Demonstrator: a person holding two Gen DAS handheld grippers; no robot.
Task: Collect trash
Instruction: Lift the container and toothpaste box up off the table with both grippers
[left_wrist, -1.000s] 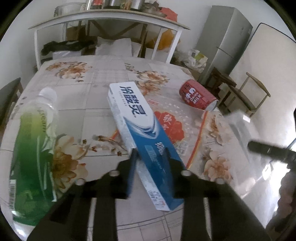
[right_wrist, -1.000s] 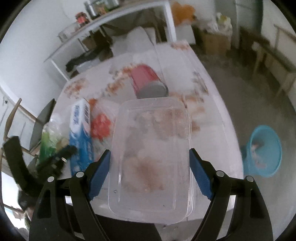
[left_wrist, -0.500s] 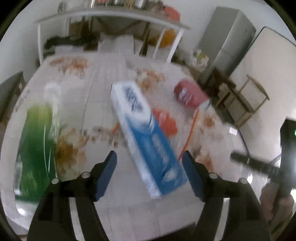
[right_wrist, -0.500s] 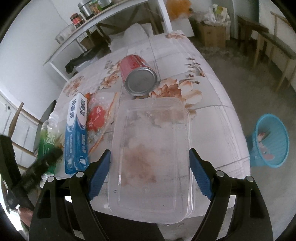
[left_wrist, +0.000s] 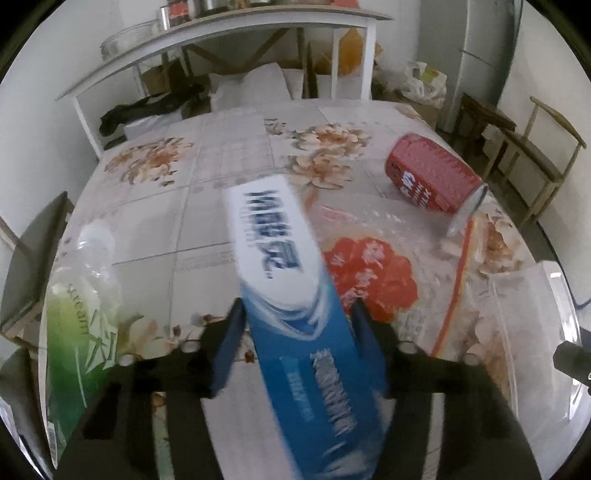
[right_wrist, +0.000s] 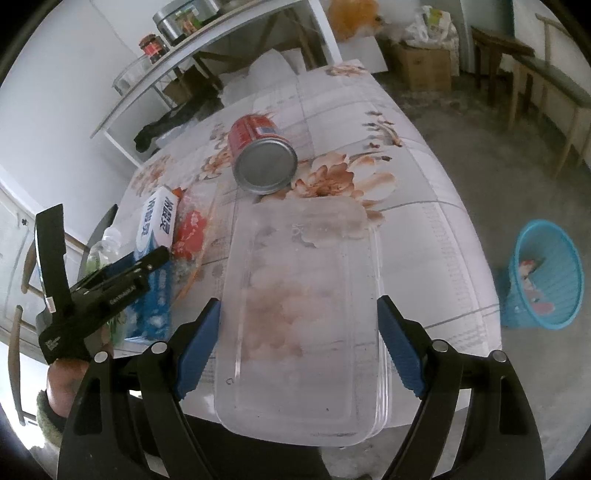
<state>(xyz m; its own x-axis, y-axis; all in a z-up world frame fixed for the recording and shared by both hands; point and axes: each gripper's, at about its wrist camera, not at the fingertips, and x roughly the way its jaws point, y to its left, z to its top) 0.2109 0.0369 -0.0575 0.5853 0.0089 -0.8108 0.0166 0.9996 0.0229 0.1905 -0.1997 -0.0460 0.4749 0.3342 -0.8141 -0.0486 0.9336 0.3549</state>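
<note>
A blue-and-white toothpaste box (left_wrist: 273, 240) lies lengthwise between the jaws of my left gripper (left_wrist: 297, 321). The jaws are closing, and the blue pads meet the box's long sides. My right gripper (right_wrist: 299, 314) is shut on a clear plastic food container (right_wrist: 306, 295), holding it by its long sides over the table's near edge. A red can (left_wrist: 432, 181) lies on its side further back. Left of the box lies a green-labelled bottle (left_wrist: 81, 306), and right of it a clear wrapper with a red print (left_wrist: 373, 269).
All of this lies on a floral tablecloth (left_wrist: 221, 155). A blue waste basket (right_wrist: 543, 277) stands on the floor to the table's right. Wooden chairs (left_wrist: 535, 147) line the right wall. A white shelf (left_wrist: 221, 33) stands behind the table.
My left gripper opened wide, moved forward along the toothpaste box and is closing on its sides. The right gripper kept its hold on the container and barely shifted.
</note>
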